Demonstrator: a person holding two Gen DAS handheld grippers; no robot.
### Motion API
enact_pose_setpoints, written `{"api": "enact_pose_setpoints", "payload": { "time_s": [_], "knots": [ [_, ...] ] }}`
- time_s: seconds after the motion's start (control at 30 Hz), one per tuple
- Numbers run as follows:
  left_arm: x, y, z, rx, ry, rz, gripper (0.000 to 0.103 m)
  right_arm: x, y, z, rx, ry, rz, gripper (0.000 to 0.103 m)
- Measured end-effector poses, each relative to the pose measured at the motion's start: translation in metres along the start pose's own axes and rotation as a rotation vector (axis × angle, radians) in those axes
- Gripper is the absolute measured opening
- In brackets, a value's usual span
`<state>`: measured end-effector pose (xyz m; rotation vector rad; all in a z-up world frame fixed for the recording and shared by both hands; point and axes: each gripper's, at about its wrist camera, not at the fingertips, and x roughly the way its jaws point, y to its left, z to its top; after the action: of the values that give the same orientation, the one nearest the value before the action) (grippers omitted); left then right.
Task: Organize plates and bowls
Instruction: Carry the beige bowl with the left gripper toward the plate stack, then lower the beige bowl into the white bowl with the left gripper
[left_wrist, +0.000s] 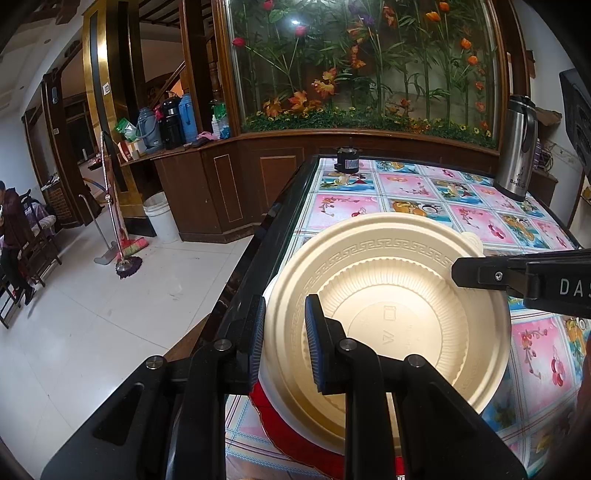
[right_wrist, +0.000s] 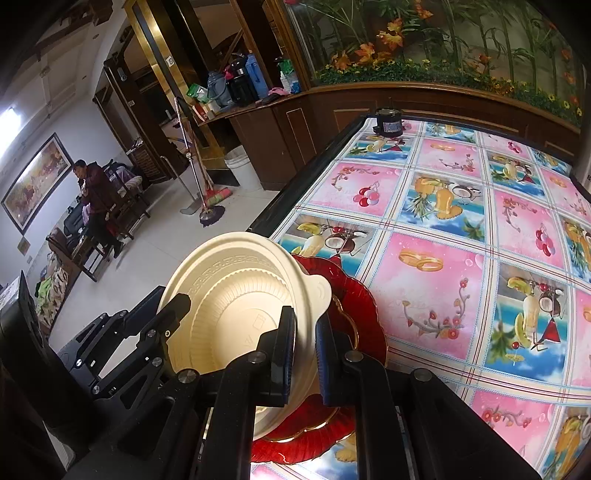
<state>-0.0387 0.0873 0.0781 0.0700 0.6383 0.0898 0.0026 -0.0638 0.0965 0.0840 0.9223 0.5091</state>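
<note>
Both the left gripper (left_wrist: 284, 339) and right gripper (right_wrist: 306, 354) pinch the cream bowl's (left_wrist: 388, 302) rim over the red plate (right_wrist: 354, 310), seemingly resting there; stacking looks nearly finished, release remaining.

Our left gripper (left_wrist: 284, 339) rises from the bottom centre of its own view, jaws drawn narrow and clamped on the near rim of the cream bowl (left_wrist: 388, 295), one pad outside the wall, one inside. Our right gripper (right_wrist: 304, 354) sits low in its view, pinching the opposite rim; in the left view its dark finger enters from the right edge.
</note>
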Motion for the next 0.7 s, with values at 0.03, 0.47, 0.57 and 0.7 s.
{"api": "enact_pose_setpoints", "payload": {
  "time_s": [0.03, 0.47, 0.57, 0.7],
  "knots": [
    [-0.0006, 0.0002, -0.0001, -0.001, -0.001, 0.0, 0.019, -0.0002, -0.0003, 0.0, -0.002, -0.001, -0.001, 0.012],
    [-0.0031, 0.0022, -0.0037, -0.007, -0.011, 0.007, 0.019, -0.0033, 0.0053, -0.0027, -0.026, -0.017, -0.022, 0.013],
    [-0.003, 0.0023, -0.0039, -0.007, -0.011, 0.006, 0.019, -0.0031, 0.0062, -0.0025, -0.032, -0.019, -0.027, 0.013],
    [-0.0036, 0.004, -0.0043, -0.008, -0.012, 0.007, 0.019, -0.004, 0.0082, -0.0025, -0.037, -0.022, -0.032, 0.013]
  ]
}}
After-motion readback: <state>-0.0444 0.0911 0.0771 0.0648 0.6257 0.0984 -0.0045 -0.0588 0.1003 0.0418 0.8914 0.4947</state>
